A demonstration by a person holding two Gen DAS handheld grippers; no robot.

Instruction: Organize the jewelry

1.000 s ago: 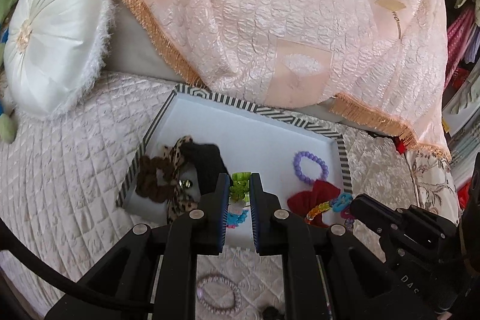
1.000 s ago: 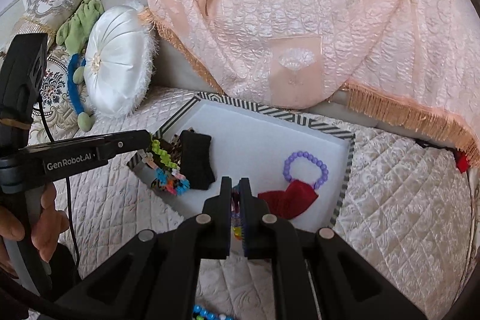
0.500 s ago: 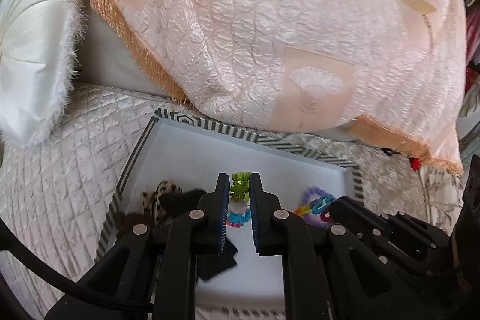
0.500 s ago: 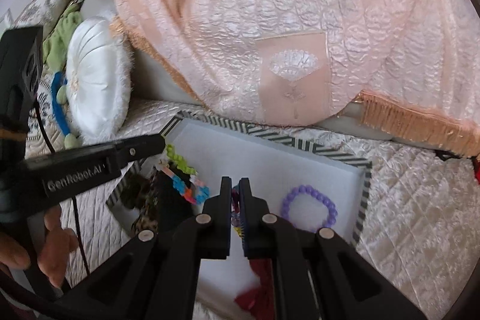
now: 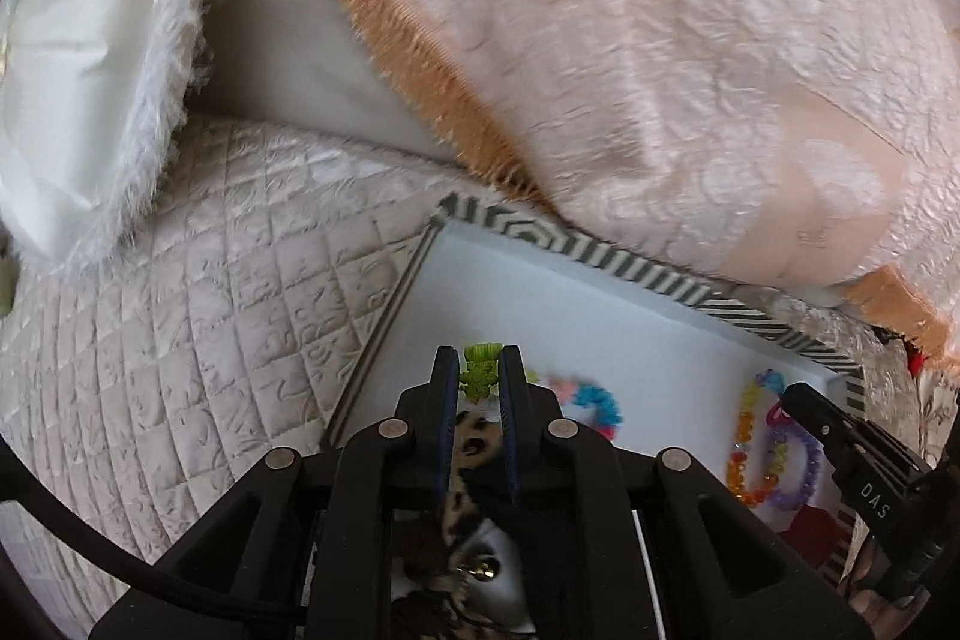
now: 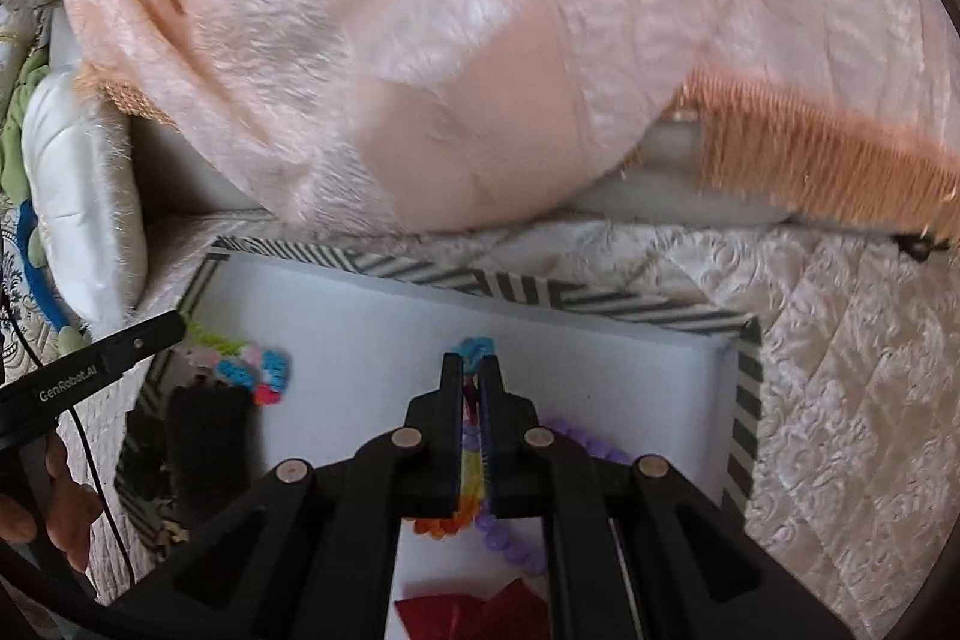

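Observation:
My left gripper is shut on a loom-band bracelet. Its green end sticks out between the fingertips, and its pink and blue part trails low over the white tray. The right gripper is shut on a second rainbow bracelet over the tray's middle. From the left wrist, that bracelet hangs yellow and orange from the right gripper. In the tray lie a purple bead bracelet, a red bow, a black scrunchie and a leopard scrunchie.
The tray has a black-and-white striped rim and sits on a quilted cream bedspread. A peach fringed blanket hangs just behind it. A white round pillow lies to the left. A person's hand holds the left gripper's handle.
Both grippers have moved forward and down over the tray, each still carrying its bracelet. The tray and blanket now look much closer, and the scrunchies and bow have slid beneath the grippers.

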